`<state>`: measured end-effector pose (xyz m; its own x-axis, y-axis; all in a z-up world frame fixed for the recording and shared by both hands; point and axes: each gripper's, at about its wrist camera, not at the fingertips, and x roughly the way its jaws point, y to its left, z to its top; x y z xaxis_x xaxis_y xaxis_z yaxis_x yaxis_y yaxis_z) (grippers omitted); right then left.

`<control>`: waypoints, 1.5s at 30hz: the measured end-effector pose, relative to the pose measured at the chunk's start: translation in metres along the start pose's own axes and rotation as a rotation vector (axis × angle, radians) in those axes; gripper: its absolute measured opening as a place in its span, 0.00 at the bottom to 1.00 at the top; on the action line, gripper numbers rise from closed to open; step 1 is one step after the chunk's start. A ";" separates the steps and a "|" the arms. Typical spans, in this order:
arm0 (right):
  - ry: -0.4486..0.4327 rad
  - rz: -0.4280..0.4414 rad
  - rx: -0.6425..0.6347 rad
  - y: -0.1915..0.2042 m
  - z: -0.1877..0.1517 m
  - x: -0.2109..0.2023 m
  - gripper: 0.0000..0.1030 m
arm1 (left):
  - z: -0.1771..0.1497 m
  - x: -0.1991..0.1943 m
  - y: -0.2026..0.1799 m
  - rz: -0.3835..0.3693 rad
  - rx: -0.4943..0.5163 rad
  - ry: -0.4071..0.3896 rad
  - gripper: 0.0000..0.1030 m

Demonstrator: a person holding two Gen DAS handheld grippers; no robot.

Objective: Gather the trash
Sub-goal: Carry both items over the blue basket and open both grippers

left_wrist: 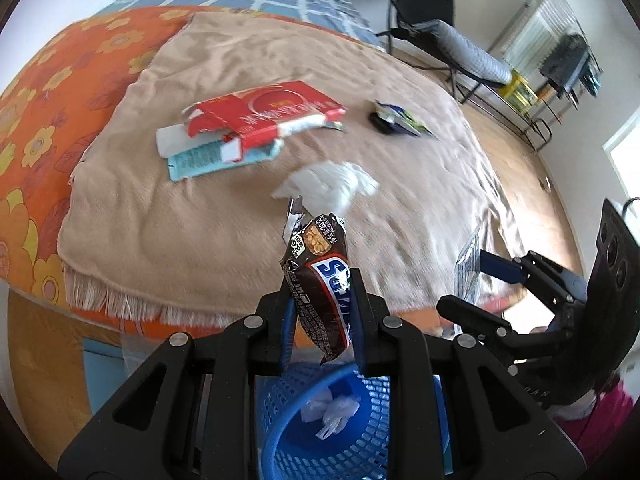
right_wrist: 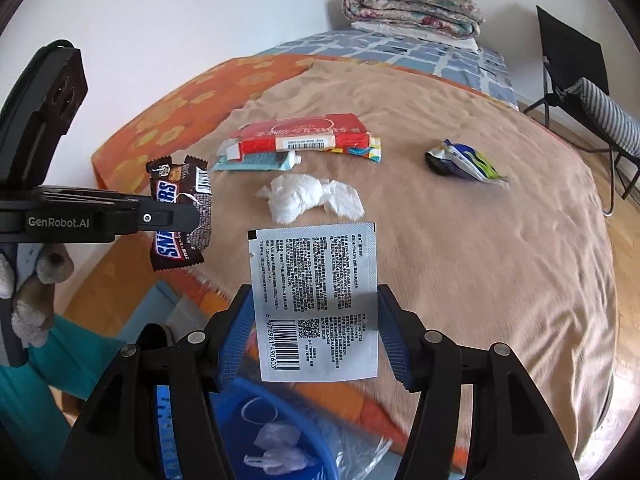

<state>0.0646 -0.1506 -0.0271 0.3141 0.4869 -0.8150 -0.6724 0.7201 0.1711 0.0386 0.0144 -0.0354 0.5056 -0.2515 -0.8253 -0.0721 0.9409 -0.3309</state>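
The left tongs point(left_wrist: 322, 320) are seen pinching a crumpled brown chocolate-bar wrapper with blue-and-white lettering point(left_wrist: 320, 276), which stands up between the blue pads. Directly below them, at the bed's edge, a blue plastic mesh basket point(left_wrist: 288, 424) is seen holding scrunched clear plastic point(left_wrist: 330, 410). The right tongs point(right_wrist: 316, 336) are held about half spread, and a flat white printed sachet with a barcode point(right_wrist: 316, 300) is gripped by its two side edges between the blue pads, its face turned to the camera. The left tongs are seen to the left of the right tongs, with the wrapper held out sideways. Ahead of both tongs, on the tan fringed blanket point(left_wrist: 180, 232) spread over the bed, a crumpled white tissue point(right_wrist: 308, 198) is found nearest, just beyond the sachet's top edge. Farther ahead a torn red cardboard box point(right_wrist: 308, 136) is lying on a light-blue toothpaste tube point(right_wrist: 260, 162). Well to the right of these a crushed blue, white and green foil packet point(right_wrist: 464, 162) is seen lying alone.
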 end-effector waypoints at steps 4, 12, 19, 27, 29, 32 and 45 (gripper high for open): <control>0.008 0.017 0.038 0.003 -0.019 -0.015 0.57 | -0.022 -0.007 -0.014 -0.023 0.042 0.011 0.22; 0.033 0.024 0.073 0.008 -0.058 -0.033 0.57 | -0.069 -0.006 -0.033 -0.038 0.120 0.057 0.22; 0.099 0.044 0.097 0.016 -0.092 -0.035 0.58 | -0.105 0.006 -0.039 -0.046 0.153 0.126 0.22; 0.150 0.049 0.097 0.026 -0.117 -0.028 0.58 | -0.137 0.024 -0.041 -0.026 0.190 0.197 0.22; 0.165 0.053 0.105 0.026 -0.122 -0.024 0.58 | -0.144 0.029 -0.041 -0.020 0.192 0.215 0.22; 0.181 0.056 0.106 0.028 -0.125 -0.020 0.58 | -0.152 0.035 -0.040 -0.016 0.197 0.238 0.22; 0.232 0.052 0.110 0.032 -0.136 -0.009 0.58 | -0.167 0.047 -0.035 0.008 0.198 0.292 0.26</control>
<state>-0.0506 -0.1987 -0.0893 0.1100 0.4076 -0.9065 -0.6024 0.7528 0.2653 -0.0788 -0.0681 -0.1387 0.2360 -0.2712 -0.9331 0.1075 0.9617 -0.2523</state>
